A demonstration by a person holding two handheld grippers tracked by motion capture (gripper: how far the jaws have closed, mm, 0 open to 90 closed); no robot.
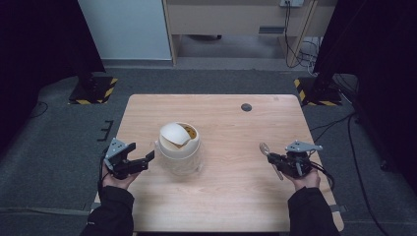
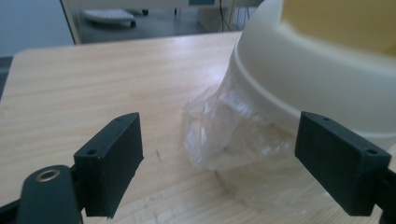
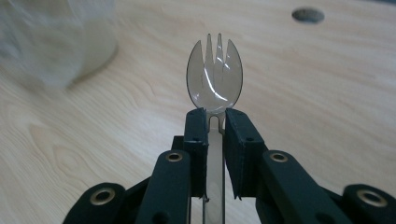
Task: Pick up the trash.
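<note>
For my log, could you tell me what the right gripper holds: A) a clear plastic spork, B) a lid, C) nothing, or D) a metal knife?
A: the right gripper has its jaws shut on the neck of a clear spork, tines pointing away.

1. High view: dim surroundings, black at both sides; the table (image 1: 236, 196) is evenly lit from above, with soft, short shadows. Picture soft and low in detail.
2. Left gripper view: bright, diffuse light; the white container (image 2: 322, 79) is close and blurred, and the plastic wrap (image 2: 224, 130) shows pale glare.
3. Right gripper view: the clear spork (image 3: 215, 74) is sharp with thin highlights; the far tabletop and upper-left corner are out of focus.
</note>
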